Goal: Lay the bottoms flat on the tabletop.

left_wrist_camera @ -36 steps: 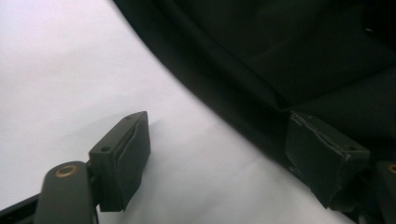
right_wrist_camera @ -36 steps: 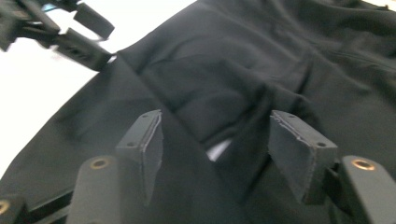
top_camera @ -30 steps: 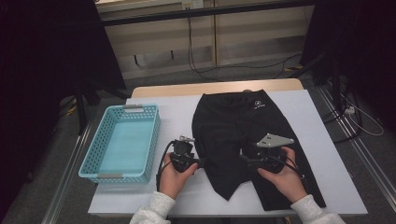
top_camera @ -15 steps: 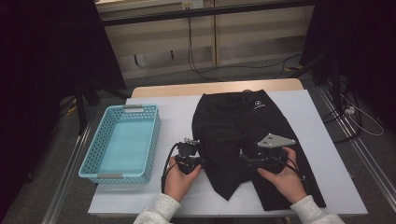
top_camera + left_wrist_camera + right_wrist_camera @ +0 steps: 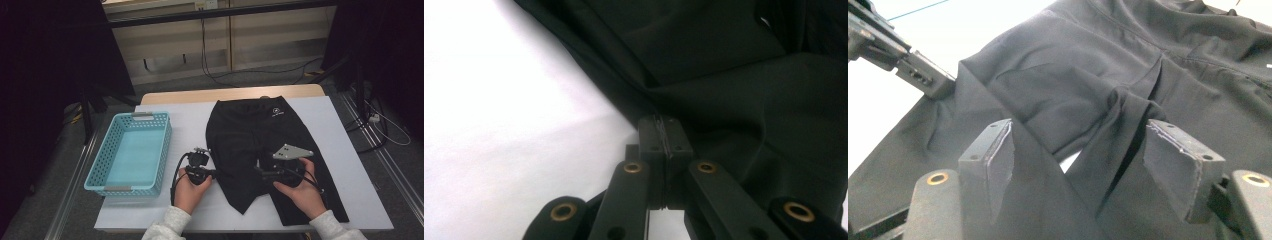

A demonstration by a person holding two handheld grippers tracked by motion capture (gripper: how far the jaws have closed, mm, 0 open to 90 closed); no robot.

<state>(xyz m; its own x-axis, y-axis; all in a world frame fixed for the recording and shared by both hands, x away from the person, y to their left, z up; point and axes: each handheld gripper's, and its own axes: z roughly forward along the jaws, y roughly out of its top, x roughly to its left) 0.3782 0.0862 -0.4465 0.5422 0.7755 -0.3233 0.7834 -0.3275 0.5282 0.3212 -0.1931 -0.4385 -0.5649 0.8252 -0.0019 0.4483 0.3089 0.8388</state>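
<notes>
Lying flat: black fabric shorts (image 5: pixel 267 150) with a small white logo near the waistband, spread on the white table (image 5: pixel 345 150), waistband at the far side and legs toward the person.
Left gripper (image 5: pixel 216 174): jaws pressed together at the left edge of the shorts' left leg; in the left gripper view the pads (image 5: pixel 665 145) meet with no gap right at the fabric's edge, though whether cloth is pinched between them I cannot tell.
Right gripper (image 5: pixel 1098 165): released, jaws spread wide over the shorts near the crotch, with dark fabric lying between the pads.
Basket: a light blue perforated plastic basket (image 5: pixel 107 175) sits to the left of the shorts, well apart from them.
Hands: each wraps its own gripper at the near edge.
</notes>
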